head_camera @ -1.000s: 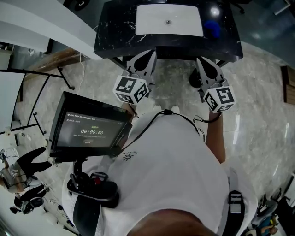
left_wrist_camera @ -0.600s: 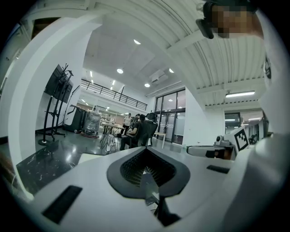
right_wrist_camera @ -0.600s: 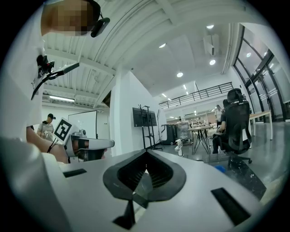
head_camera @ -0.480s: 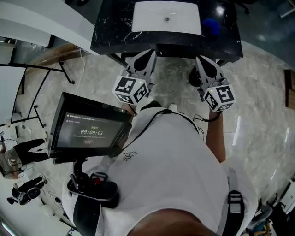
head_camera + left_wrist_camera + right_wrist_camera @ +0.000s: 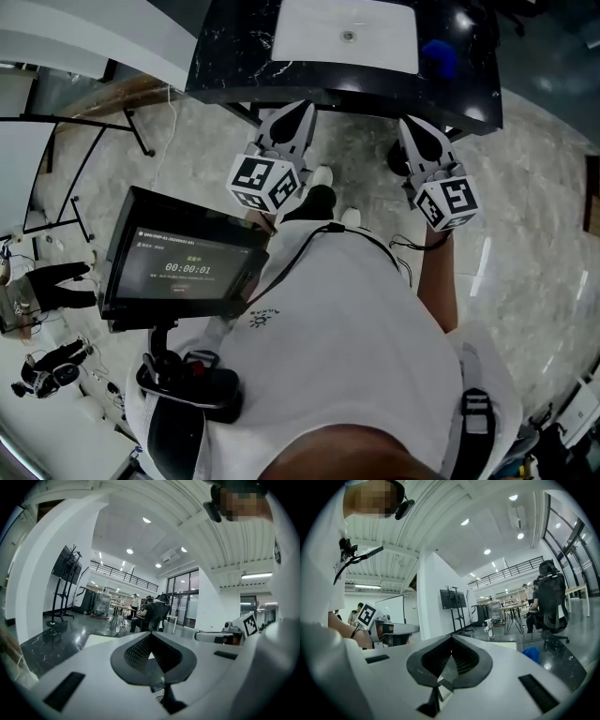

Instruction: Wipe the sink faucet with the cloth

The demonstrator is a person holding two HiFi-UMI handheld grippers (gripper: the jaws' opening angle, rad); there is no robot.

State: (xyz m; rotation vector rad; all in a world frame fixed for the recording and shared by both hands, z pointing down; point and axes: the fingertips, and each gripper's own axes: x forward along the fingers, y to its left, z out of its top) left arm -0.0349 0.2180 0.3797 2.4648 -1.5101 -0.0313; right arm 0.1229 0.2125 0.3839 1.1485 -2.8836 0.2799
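Facing the marble surface (image 5: 234, 66), I hold the left gripper (image 5: 302, 106) and right gripper (image 5: 410, 123) with fingers pressed together, empty. The blue cloth (image 5: 439, 58) lies right of the white sink (image 5: 309, 42); I should spread the right fingers wide before pinching it.

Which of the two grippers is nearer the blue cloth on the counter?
The right gripper: the blue cloth lies just ahead of its tips. The left gripper is farther off, facing the white basin.

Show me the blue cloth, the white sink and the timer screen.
blue cloth (image 5: 439, 58), head view, middle of the bundle.
white sink (image 5: 305, 39), head view, bare basin floor, left part.
timer screen (image 5: 184, 267), head view, centre of the display.
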